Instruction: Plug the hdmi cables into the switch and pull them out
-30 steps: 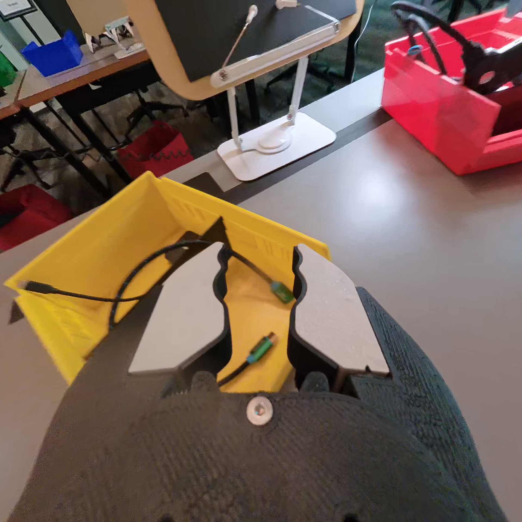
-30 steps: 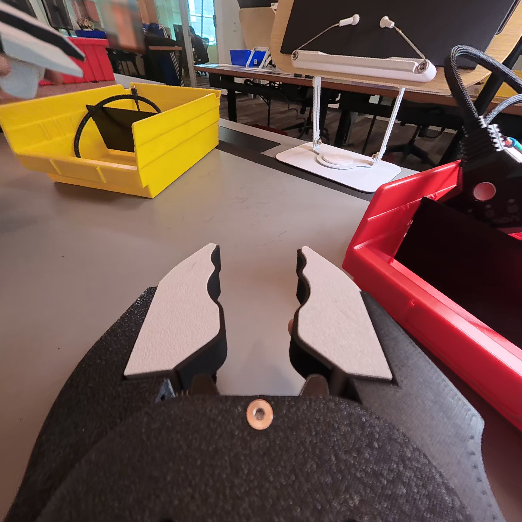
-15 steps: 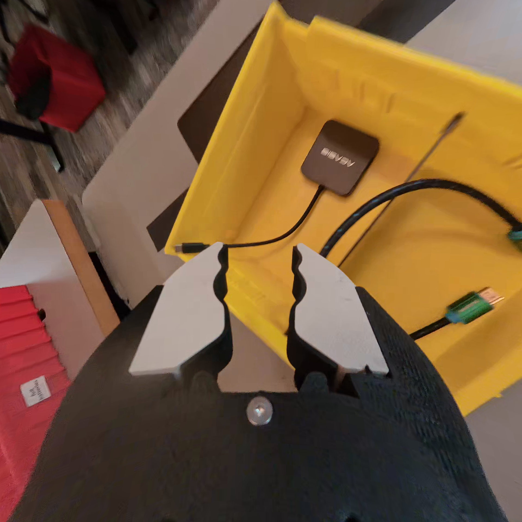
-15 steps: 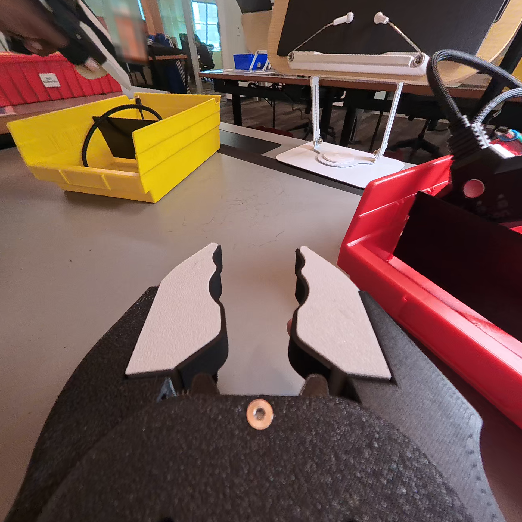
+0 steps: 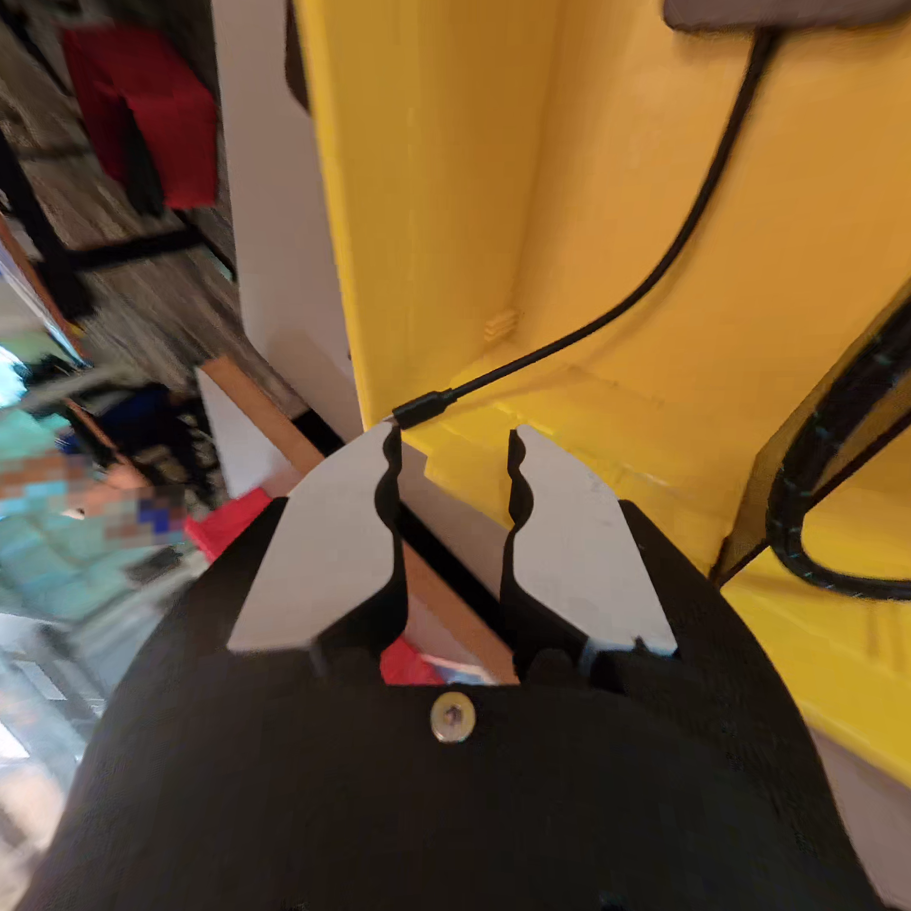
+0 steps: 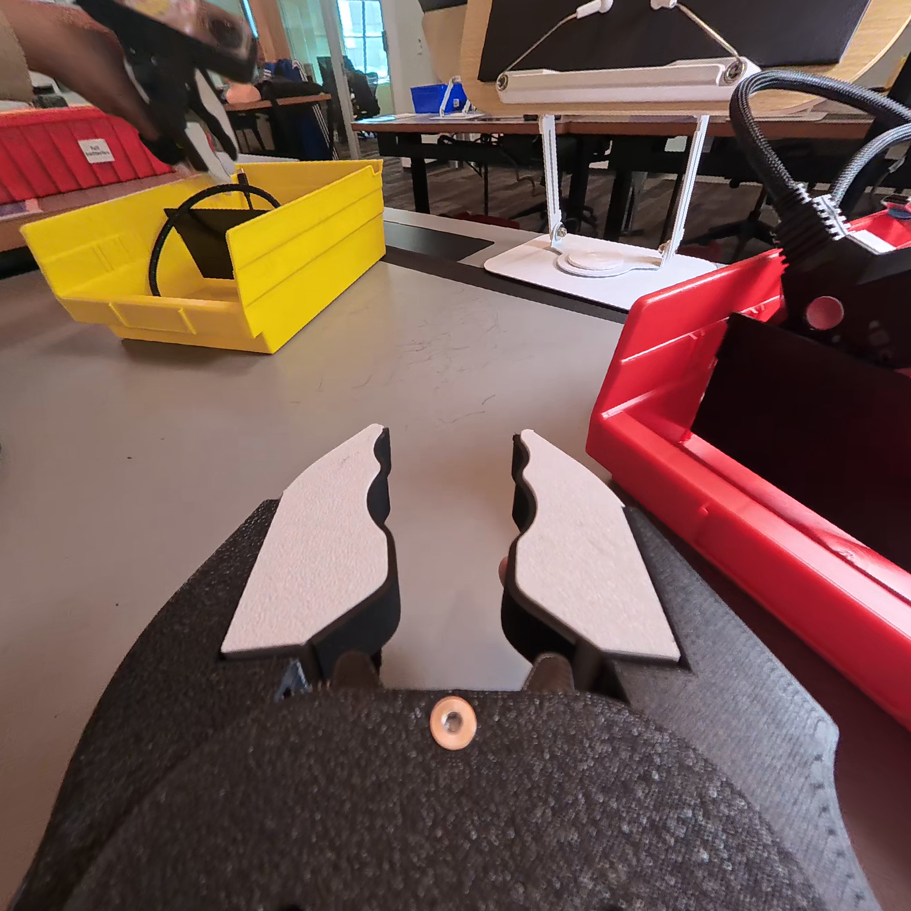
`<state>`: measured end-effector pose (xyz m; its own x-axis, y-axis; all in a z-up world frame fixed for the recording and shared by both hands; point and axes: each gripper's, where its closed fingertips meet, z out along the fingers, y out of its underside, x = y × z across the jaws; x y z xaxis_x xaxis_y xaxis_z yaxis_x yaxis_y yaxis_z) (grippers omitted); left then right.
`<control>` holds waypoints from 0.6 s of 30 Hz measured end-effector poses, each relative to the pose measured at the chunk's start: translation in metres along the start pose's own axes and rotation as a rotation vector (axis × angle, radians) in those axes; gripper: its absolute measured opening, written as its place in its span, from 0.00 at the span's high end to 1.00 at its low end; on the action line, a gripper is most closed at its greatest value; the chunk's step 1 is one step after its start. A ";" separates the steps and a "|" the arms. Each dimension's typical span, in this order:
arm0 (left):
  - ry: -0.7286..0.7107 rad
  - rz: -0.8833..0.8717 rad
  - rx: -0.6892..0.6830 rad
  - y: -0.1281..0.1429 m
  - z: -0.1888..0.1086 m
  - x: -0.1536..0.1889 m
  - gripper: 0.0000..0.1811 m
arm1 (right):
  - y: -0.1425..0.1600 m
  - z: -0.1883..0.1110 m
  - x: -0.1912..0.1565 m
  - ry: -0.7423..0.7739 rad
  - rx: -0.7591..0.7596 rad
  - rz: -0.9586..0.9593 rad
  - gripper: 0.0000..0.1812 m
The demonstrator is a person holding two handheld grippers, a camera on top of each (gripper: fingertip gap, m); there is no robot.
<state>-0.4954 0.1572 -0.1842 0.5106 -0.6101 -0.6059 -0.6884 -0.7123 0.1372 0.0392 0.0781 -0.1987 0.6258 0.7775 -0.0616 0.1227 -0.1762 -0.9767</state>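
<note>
In the left wrist view, the yellow bin (image 5: 616,246) holds a black switch box (image 5: 788,10) at the top edge. Its thin black cable (image 5: 690,246) ends in a small plug (image 5: 424,411) lying on the bin's corner rim. My left gripper (image 5: 453,434) is open, with the plug just off the left fingertip and nothing between the jaws. A thick braided HDMI cable (image 5: 798,493) loops at the right beside a black divider (image 5: 759,517). My right gripper (image 6: 451,436) is open and empty above the grey table (image 6: 246,419). It sees the left gripper (image 6: 197,123) over the yellow bin (image 6: 305,256).
A red bin (image 6: 690,468) stands close on the right of my right gripper, with a black device and thick braided cables (image 6: 798,217) in it. A white stand (image 6: 591,266) sits at the table's far edge. More red bins (image 6: 59,148) are at the far left. About 55 cm separates my left fingertips from my right.
My left gripper has swung and moved in closer to the bin's corner, up to the thin cable's plug. My right gripper has hardly moved and stays open.
</note>
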 end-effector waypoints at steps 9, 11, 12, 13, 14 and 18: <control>0.068 0.448 -0.116 -0.013 0.023 0.025 0.77 | -0.005 0.000 -0.009 -0.076 0.036 -0.002 0.75; 0.091 0.500 -0.157 -0.014 0.030 0.030 0.75 | -0.005 0.000 -0.011 -0.083 0.035 -0.014 0.74; 0.105 0.519 -0.169 -0.015 0.034 0.034 0.75 | -0.005 0.000 -0.012 -0.085 0.034 -0.019 0.74; 0.120 0.529 -0.167 -0.017 0.037 0.037 0.75 | -0.004 0.000 -0.013 -0.086 0.033 -0.021 0.74; 0.127 0.530 -0.157 -0.021 0.039 0.038 0.75 | -0.004 0.001 -0.013 -0.089 0.032 -0.021 0.74; 0.188 0.536 -0.172 -0.019 0.046 0.046 0.81 | -0.004 0.001 -0.012 -0.094 0.031 -0.011 0.74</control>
<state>-0.4826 0.1588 -0.2510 0.2082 -0.9401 -0.2698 -0.7898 -0.3243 0.5206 0.0304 0.0696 -0.1941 0.5495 0.8327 -0.0681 0.1042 -0.1492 -0.9833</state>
